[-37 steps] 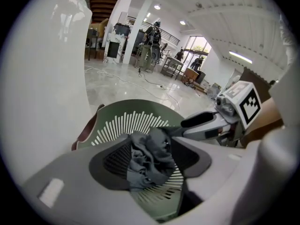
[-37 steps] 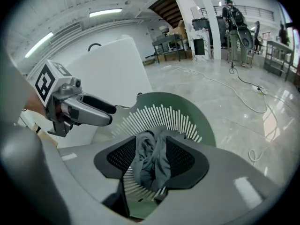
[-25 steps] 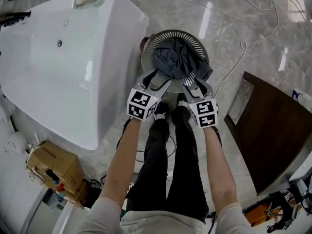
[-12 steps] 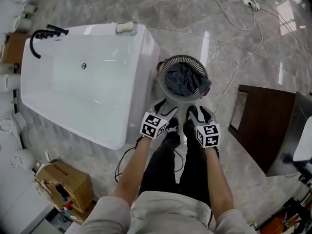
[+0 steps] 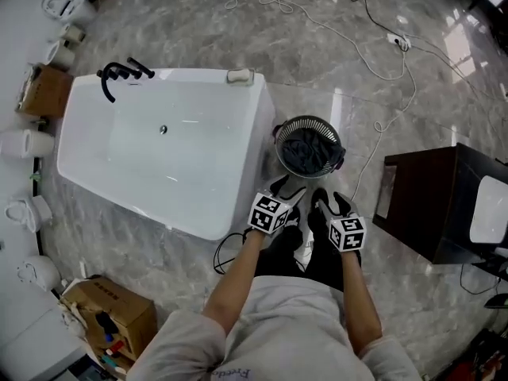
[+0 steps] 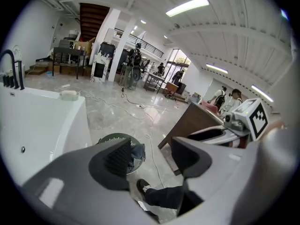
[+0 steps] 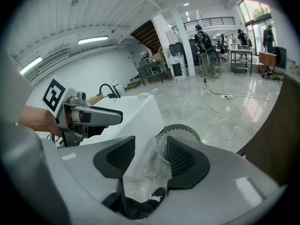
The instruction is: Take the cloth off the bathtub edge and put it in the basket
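Currently: grey marble floor (image 5: 333, 46) fills the head view. White bathtub (image 5: 167, 145) stands at left, with a black faucet (image 5: 119, 76) at its far end and a small pale block (image 5: 240, 75) on its rim. Dark wooden cabinet (image 5: 432, 201) at right. Cardboard box (image 5: 111, 316) at lower left, well apart from the tub.

Round slatted basket (image 5: 279, 137) stands on the floor just beside the tub's near corner. Dark grey cloth (image 5: 308, 151) lies bunched inside it, one fold over the right rim.

Left gripper (image 5: 287, 187) and right gripper (image 5: 329, 198) are held side by side, near the basket but clear of it. Each gripper view shows its jaws spread, with only floor and basket in the gap; neither touches the cloth.
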A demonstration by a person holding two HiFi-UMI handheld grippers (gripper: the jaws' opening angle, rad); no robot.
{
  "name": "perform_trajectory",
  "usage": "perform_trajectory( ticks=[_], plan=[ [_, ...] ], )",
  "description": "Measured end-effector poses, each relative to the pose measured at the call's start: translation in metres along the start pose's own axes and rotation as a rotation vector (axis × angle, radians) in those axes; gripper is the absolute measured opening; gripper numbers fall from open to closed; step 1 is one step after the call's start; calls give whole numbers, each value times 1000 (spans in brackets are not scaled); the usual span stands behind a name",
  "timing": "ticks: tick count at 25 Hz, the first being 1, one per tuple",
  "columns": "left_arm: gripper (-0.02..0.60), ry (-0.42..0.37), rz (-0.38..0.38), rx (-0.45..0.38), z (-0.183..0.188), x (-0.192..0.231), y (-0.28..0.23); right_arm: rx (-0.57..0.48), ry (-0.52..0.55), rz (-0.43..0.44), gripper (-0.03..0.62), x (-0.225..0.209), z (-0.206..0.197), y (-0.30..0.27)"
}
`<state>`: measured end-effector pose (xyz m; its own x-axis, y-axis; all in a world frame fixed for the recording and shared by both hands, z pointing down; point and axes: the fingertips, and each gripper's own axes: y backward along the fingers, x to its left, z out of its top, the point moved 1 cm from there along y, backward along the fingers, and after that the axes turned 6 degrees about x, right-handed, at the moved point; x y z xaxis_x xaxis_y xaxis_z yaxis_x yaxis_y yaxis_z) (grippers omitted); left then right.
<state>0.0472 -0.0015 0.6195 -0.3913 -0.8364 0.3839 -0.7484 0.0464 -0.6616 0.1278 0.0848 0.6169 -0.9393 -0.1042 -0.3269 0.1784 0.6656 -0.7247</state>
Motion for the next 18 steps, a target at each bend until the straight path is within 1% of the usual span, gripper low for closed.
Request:
perform_trajectory(
  ticks=[3,6,9,12,14,18],
  plan=[
    [296,16,13,-11,4,-10,29,-21,-11,4,189,17,8,17],
    [296,24,14,-15,12,-24,50,-46,16,4,188,31,20,35],
    [296,-3,6,-28,16,-41,69,-76,40,11,189,48,25,52],
    [296,-26,7,-39,19,-50,86,-85,69,22,189,64,24,63],
    [296,-28,13,-49,21,-53,96,-94,82,20,189,69,24,71],
    [296,-13,14,-67,20,-61,106,-111,64,-12,187,69,20,82]
  ],
)
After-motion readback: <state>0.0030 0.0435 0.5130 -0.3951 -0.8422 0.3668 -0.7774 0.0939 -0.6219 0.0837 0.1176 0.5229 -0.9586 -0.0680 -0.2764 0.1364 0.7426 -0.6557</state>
